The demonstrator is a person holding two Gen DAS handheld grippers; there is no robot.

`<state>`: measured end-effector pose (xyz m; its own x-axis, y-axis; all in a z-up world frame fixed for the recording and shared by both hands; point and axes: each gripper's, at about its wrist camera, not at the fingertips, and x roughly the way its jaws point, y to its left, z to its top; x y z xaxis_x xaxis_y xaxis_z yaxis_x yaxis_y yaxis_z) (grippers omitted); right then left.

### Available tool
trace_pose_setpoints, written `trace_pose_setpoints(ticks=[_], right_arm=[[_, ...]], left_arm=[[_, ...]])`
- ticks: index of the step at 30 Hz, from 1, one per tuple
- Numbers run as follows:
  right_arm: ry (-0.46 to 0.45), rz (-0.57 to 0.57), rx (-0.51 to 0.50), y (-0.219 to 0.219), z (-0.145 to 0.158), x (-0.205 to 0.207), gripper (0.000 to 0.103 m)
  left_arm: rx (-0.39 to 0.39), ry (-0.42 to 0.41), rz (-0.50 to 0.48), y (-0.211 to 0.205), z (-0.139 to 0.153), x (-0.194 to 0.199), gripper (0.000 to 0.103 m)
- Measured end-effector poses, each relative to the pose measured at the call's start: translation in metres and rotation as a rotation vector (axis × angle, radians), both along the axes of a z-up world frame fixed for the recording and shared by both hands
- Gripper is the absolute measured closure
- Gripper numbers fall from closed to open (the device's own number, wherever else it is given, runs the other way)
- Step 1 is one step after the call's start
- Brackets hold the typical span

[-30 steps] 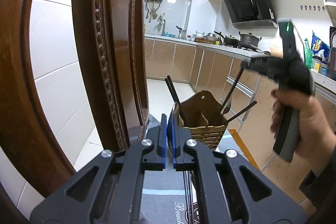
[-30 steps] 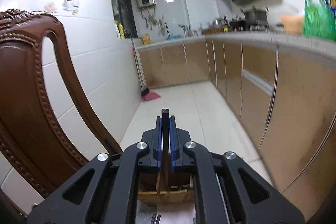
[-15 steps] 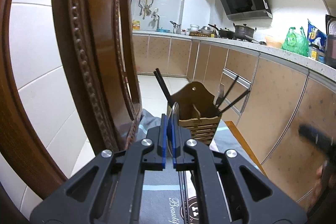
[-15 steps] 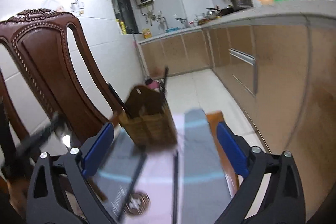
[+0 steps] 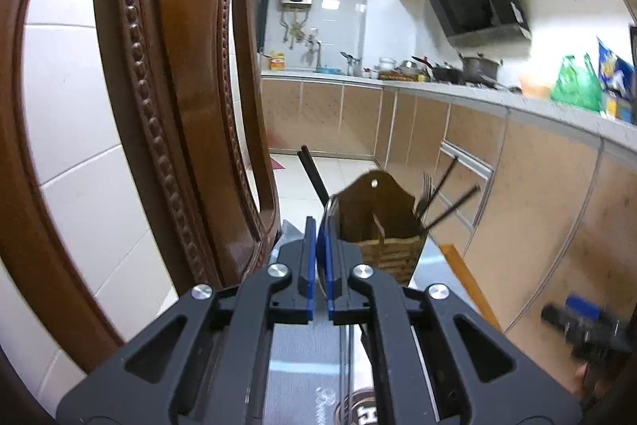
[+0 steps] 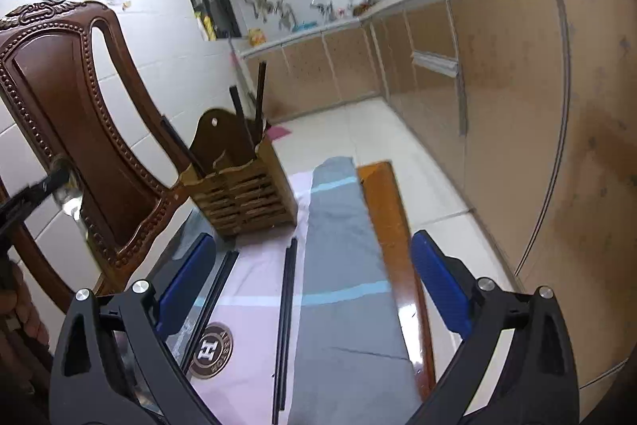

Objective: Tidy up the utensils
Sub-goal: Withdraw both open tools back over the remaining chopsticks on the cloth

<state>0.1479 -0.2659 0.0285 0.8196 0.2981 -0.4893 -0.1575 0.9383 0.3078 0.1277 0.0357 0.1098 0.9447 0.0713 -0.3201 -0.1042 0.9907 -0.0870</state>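
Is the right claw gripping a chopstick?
No, the right claw stands wide open above the black chopsticks, which lie loose on the cloth.

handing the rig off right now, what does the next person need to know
Left gripper: shut on what looks like a spoon.
Right gripper: open, empty, above the cloth.
Wooden holder: at the cloth's far end.
Done: black chopsticks and a fork are in the holder.
Left: put the spoon in the holder, then the loose chopsticks lying on the cloth.
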Motion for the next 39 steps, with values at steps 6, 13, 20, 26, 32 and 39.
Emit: trace_pose_setpoints(ticks=[6, 13, 20, 26, 32, 39], right_arm=[[-0.002, 0.014, 0.005, -0.002, 0.000, 0.003, 0.007], [0.044, 0.010, 0.031, -0.010, -0.002, 0.011, 0.007], [0.058, 0.013, 0.063, -0.015, -0.003, 0.020, 0.007], [0.070, 0.025, 0.074, -0.016, -0.005, 0.024, 0.007], [0.096, 0.023, 0.072, -0.014, -0.010, 0.032, 0.007], [0.095, 0.034, 0.061, -0.009, -0.009, 0.030, 0.007]], left_arm=[[-0.013, -0.040, 0.056, 0.000, 0.033, 0.042, 0.099], [-0.035, -0.139, 0.165, 0.014, 0.070, 0.104, 0.099], [-0.056, -0.094, 0.251, 0.020, 0.049, 0.169, 0.099], [-0.085, -0.009, 0.274, 0.026, 0.002, 0.200, 0.099], [-0.105, 0.073, 0.188, 0.021, -0.028, 0.189, 0.060], [-0.065, -0.011, 0.047, 0.009, -0.004, 0.076, 0.012]])
